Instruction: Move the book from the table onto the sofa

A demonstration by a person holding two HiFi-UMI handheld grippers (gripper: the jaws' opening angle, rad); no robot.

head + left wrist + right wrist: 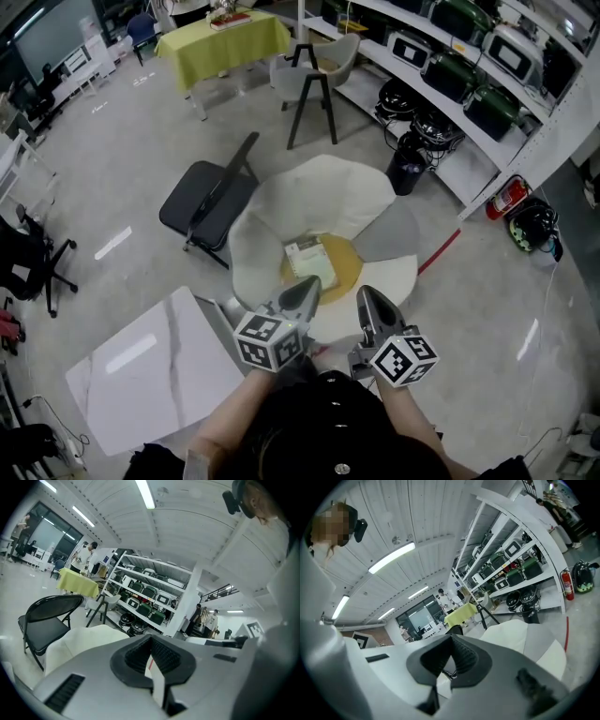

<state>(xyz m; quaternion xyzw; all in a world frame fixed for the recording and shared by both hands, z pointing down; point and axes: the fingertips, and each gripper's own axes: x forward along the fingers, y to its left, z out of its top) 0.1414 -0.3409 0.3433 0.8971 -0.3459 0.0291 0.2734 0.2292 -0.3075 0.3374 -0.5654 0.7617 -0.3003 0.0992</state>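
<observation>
Here the left gripper [306, 287] and the right gripper [368, 296] are side by side in front of the person's chest, each with its jaws pressed together on nothing. Just beyond their tips the book [310, 261] lies flat on the yellow seat cushion [345, 265] of the white petal-backed sofa [323, 192]. The white table [159, 370] stands at the lower left, beside a black folding chair [202, 202].

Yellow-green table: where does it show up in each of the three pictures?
Head view: the yellow-green table is at the top, left of centre.
Left gripper view: it is at the left, mid-height, beyond the black folding chair.
Right gripper view: it is near the centre.
Shared landmark: the shelf rack, which is in all three views.
</observation>
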